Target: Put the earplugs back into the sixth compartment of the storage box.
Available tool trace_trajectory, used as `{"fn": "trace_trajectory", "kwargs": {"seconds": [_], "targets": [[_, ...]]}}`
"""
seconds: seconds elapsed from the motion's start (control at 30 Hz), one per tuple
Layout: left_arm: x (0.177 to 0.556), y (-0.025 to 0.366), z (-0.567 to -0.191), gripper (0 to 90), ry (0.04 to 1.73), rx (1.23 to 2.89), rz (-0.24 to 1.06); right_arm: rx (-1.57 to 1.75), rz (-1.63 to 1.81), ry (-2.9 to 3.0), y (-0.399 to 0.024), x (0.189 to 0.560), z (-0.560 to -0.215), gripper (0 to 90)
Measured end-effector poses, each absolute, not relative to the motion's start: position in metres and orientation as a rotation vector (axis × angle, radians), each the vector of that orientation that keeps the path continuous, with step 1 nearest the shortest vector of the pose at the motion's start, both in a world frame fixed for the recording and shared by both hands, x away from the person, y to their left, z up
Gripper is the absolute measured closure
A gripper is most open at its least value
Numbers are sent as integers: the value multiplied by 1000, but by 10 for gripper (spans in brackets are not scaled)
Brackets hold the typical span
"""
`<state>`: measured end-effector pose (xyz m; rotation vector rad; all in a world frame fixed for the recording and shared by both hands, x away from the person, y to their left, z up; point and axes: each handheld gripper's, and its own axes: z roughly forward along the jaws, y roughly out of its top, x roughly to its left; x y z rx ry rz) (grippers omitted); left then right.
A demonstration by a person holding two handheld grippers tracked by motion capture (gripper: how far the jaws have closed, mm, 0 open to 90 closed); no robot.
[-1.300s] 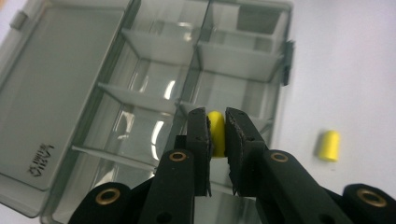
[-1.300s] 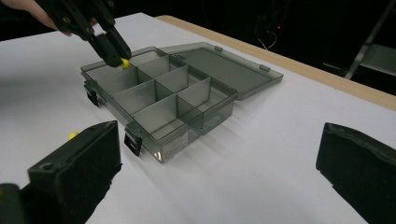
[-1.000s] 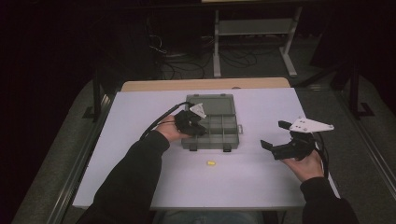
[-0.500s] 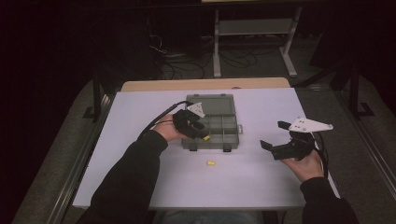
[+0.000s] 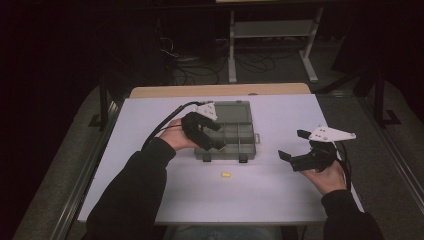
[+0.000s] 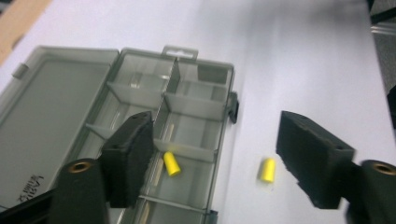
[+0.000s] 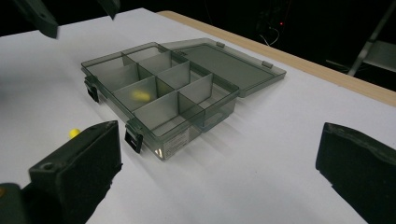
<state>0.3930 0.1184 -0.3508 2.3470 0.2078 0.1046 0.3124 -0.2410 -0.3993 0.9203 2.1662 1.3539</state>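
Observation:
A clear grey compartment box [image 5: 239, 131] lies open mid-table, its lid [image 6: 46, 107] folded flat. One small yellow piece [image 6: 172, 164] rests in a front compartment; it also shows through the box wall as a yellow piece [image 7: 140, 95]. A second yellow piece [image 5: 226, 174] lies on the white table in front of the box, the same loose piece [image 6: 267, 170] beside the box's front wall. My left gripper [image 5: 219, 136] hovers open over the box's front left part, holding nothing. My right gripper [image 5: 294, 145] is open and empty, off to the right of the box.
The white tabletop [image 5: 150, 120] has free room left, right and in front of the box. A wooden edge [image 5: 220, 90] runs along the far side. Beyond it stand a metal rack [image 5: 270, 30] and floor cables. The box has dark latches [image 7: 133, 137] on its front wall.
The left gripper has shifted slightly over the front left of the box and tilted a little. The right gripper and the loose yellow piece have stayed where they were.

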Motion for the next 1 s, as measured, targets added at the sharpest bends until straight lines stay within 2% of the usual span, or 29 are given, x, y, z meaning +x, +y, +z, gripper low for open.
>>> {"fn": "trace_trajectory", "kwargs": {"seconds": [0.17, 0.23, 0.53, 1.0], "targets": [[380, 114, -347, 48, 198, 2376, 149, 920, 1354, 2167, -241, 312, -399, 0], [375, 110, -348, 11, 191, 2384, 126, 919, 1352, 2170, -240, 312, -400, 0], [355, 91, -365, 0, 100, 2418, 129, 916, 1352, 2172, -240, 312, -400, 0], [348, 85, -400, 1, 99, 2477, 69, 917, 1349, 2180, -239, 312, -400, 0]]}}
